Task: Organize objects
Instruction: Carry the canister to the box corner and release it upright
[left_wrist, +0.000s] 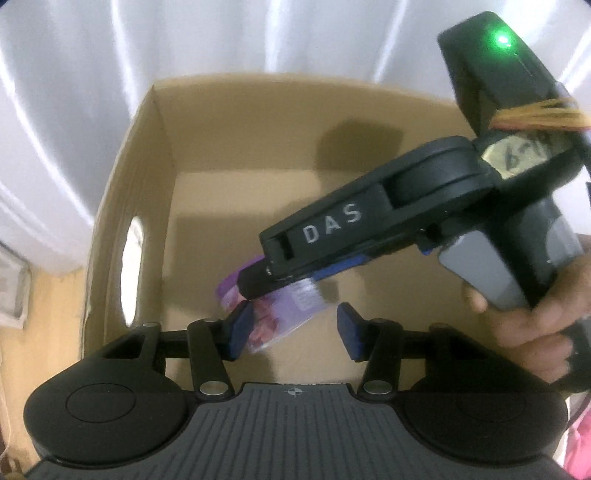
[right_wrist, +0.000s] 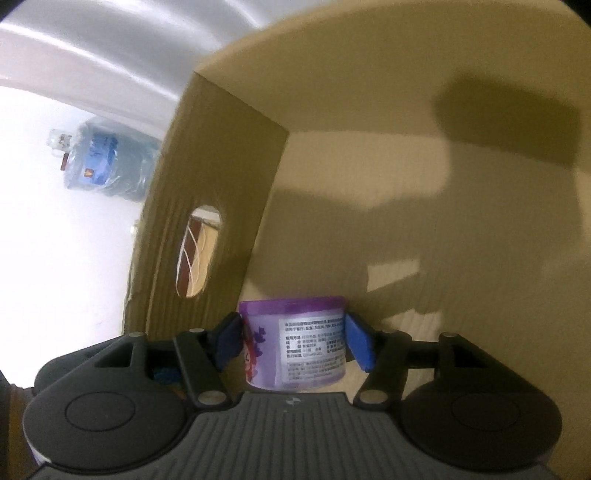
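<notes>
While my right claw (right_wrist: 291, 341) is clamping the purple jar (right_wrist: 295, 347) over the cardboard box (left_wrist: 162, 155) | jar is tilting sideways | left claw (left_wrist: 291, 332) is waiting narrow, empty, just beside it

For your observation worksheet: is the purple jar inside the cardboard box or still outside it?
Inside. The purple jar, gripped by the right gripper, sits below the cardboard box rim, with box walls behind and beside it.

A large clear plastic water jug with a blue label (right_wrist: 107, 162) stands on the white floor (right_wrist: 55, 240), before pale curtain folds (left_wrist: 74, 92).
</notes>
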